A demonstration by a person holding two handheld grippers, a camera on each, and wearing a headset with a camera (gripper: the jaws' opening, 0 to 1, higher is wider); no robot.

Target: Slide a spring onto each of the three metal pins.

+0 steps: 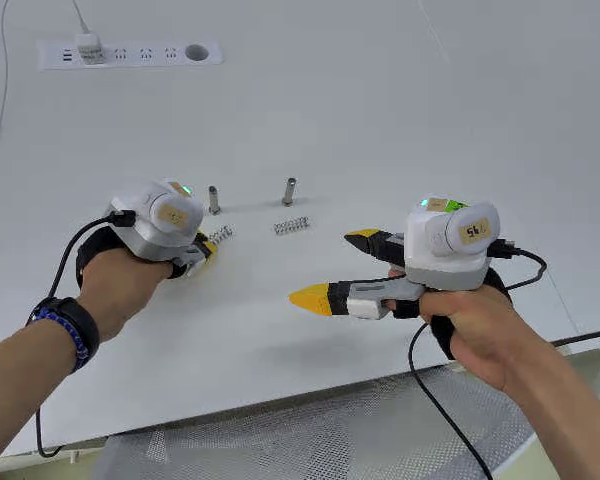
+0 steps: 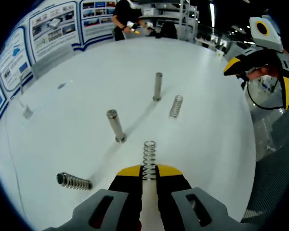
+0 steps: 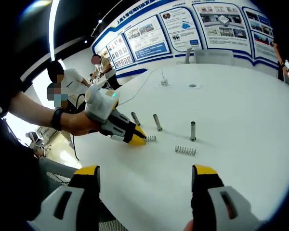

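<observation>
My left gripper (image 1: 202,247) (image 2: 149,169) is shut on the end of a small spring (image 1: 221,235) (image 2: 149,155), which sticks out ahead of its jaws, just above the white table (image 1: 310,100). Two bare metal pins (image 1: 214,200) (image 1: 289,190) stand upright beyond it. In the left gripper view they are the near pin (image 2: 115,126) and the far pin (image 2: 157,86). A third pin (image 2: 73,181) (image 3: 135,118) wears a spring. A loose spring (image 1: 291,225) (image 2: 176,106) (image 3: 185,150) lies by the far pin. My right gripper (image 1: 335,266) (image 3: 145,175) hovers open to the right, holding nothing.
A white power strip (image 1: 130,52) with a plugged charger lies at the table's far left. Cables trail from both grippers. A mesh chair back (image 1: 310,430) sits below the table's near edge. People stand beyond the table (image 2: 127,19).
</observation>
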